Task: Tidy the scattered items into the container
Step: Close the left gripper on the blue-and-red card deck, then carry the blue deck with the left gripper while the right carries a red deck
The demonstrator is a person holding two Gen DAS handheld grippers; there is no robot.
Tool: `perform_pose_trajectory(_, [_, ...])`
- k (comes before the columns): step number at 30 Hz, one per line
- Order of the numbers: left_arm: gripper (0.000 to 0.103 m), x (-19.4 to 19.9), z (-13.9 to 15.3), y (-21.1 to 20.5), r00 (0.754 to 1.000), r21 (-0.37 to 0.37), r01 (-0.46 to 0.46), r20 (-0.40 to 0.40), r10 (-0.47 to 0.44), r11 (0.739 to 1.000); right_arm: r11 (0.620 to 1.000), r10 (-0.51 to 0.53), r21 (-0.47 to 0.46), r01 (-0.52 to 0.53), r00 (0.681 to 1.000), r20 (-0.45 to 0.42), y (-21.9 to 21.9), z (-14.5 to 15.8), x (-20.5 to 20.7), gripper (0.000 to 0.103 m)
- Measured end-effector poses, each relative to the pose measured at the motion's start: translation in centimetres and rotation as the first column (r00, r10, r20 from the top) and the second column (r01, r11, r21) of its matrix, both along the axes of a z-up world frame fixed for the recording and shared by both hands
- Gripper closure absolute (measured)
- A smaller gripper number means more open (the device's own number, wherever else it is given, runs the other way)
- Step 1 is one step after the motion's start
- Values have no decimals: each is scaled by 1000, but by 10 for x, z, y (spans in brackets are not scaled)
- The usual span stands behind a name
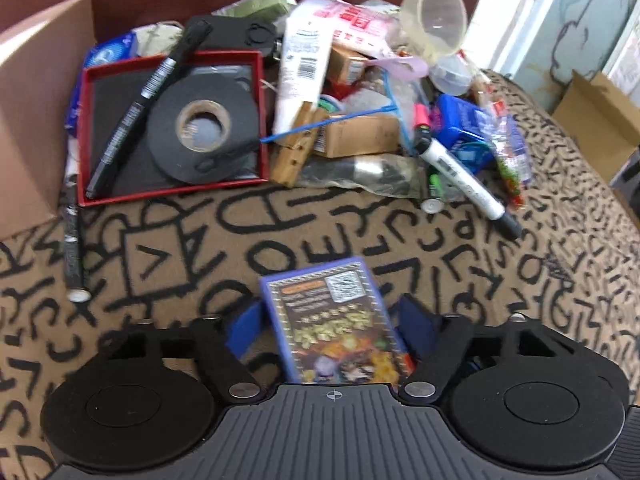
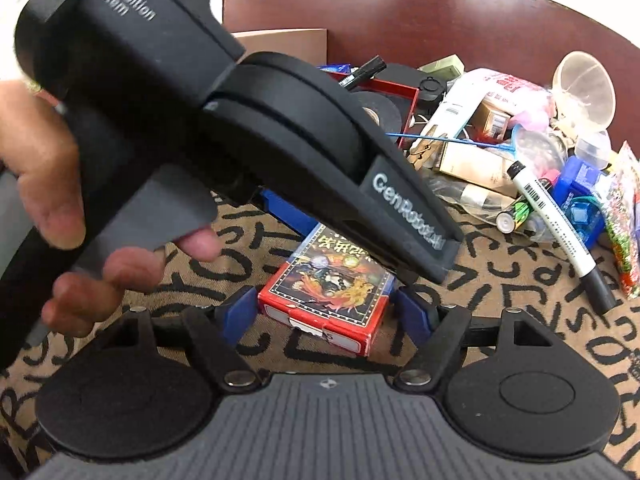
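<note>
On the patterned cloth, the left gripper (image 1: pixel 334 328) has its fingers spread on both sides of the card box (image 1: pixel 340 320), not yet pressing. The box's long axis runs along these fingers, and the left gripper looks nearer. It is small and glossy, red-sided with a dragon picture. The right gripper (image 2: pixel 328 312), fingers released too, faces its short end.
</note>
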State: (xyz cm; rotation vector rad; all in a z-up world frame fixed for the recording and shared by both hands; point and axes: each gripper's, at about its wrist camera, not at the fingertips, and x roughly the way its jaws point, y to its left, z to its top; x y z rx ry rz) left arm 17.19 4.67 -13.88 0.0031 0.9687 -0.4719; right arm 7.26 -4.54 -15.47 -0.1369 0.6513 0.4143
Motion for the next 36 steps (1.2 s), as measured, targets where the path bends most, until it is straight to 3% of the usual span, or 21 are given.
perform_pose_trajectory(5, [34,-6,1,9,1000,-21,-20,-9,20,1000,1000,26,-4,-26,1000,2,2,1,-6,26])
perform_pose_trajectory(7, [25,-5,0,9,1000,-23,-15,-10,14,1000,1000,26,1,-26,1000,-3,1,2,-7,26])
perform_pose_trajectory(9, [25,-4,-1,6,1000,-8,-8,-3,8,1000,1000,10,14,-10,1000,-13,1,2,-6,25])
perform_pose_trajectory(11, [26,-1,0,3,1000,5,2,4,-2,1000,1000,-5,13,6,1000,-16,3,2,-5,25])
perform_pose_trajectory(13, [34,0,-1,5,1000,-1,-5,3,5,1000,1000,-16,13,16,1000,-13,5,1,-6,25])
perform_pose_trajectory(25, [34,-18,3,30,996,-80,-89,-6,89,993,999,54,-5,-54,998,14,7,11,-36,27])
perform_pose_trajectory(32, [34,-28,32,60,980,-128,-185,55,193,974,989,144,-32,-142,986,85,8,34,-60,27])
perform_pose_trajectory(36, [34,-31,57,81,959,-144,-237,124,255,961,979,205,-25,-203,971,121,19,56,-21,27])
